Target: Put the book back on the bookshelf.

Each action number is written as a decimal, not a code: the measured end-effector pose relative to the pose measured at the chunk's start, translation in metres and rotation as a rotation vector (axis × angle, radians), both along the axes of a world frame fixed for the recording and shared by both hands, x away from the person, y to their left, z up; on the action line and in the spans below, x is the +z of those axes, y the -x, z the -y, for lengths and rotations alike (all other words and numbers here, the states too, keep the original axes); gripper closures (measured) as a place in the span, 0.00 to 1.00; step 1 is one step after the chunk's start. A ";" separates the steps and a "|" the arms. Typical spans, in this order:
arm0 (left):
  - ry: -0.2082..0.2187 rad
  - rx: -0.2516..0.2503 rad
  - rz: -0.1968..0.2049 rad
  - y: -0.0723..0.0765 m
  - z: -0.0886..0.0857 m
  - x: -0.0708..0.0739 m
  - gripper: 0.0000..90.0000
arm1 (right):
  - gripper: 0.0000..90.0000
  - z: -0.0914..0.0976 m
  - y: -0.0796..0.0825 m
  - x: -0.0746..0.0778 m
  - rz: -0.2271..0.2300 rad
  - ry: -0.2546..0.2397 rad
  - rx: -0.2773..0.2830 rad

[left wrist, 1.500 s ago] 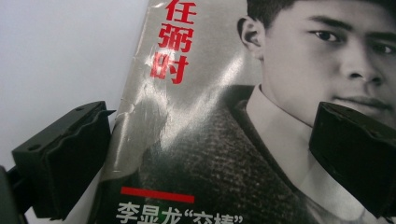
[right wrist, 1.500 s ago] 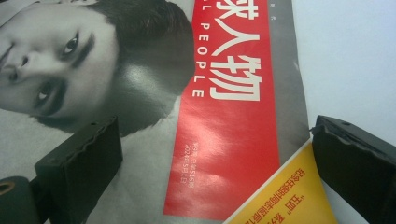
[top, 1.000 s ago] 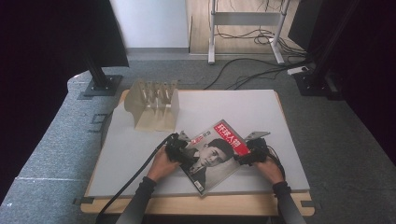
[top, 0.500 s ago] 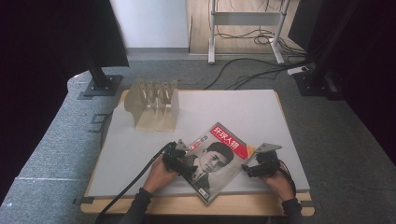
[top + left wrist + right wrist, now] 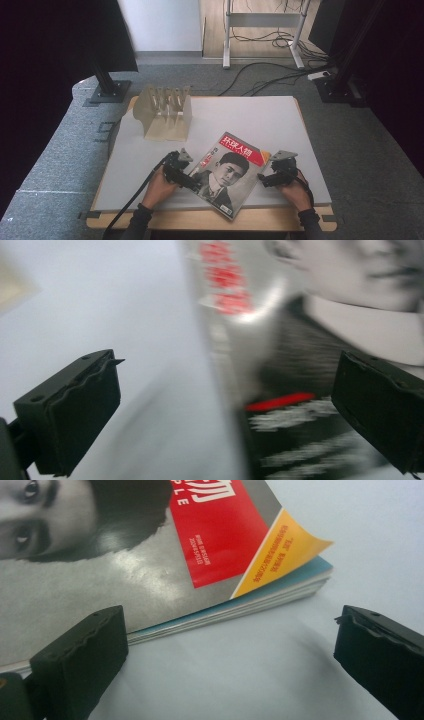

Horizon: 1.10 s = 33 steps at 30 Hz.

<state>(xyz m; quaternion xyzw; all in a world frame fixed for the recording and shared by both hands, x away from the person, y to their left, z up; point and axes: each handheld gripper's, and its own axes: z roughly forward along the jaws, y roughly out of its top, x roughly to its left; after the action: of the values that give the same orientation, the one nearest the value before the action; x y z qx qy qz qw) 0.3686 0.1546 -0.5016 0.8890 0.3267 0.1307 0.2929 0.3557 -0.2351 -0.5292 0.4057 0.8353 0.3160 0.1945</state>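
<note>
Wooden rack (image 5: 165, 112), far-left corner of table (image 5: 280, 117); left gripper (image 5: 186, 176), jaws spread, over magazine's left edge; magazine (image 5: 227, 172) (flat, turned askew) near front edge; right gripper (image 5: 266, 176), jaws spread, beside magazine's right edge

Motion-blurred left gripper view, glare on magazine (image 5: 280, 340)
</note>
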 end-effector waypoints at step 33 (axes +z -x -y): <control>0.065 -0.041 0.018 0.038 0.011 -0.026 0.00 | 0.01 -0.036 -0.103 0.003 -0.013 0.027 -0.090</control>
<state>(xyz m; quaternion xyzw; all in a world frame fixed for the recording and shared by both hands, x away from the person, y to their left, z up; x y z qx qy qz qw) 0.3303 0.1441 -0.5274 0.8844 0.3098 0.1222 0.3270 0.4586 -0.1992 -0.5261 0.4421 0.8217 0.2930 0.2088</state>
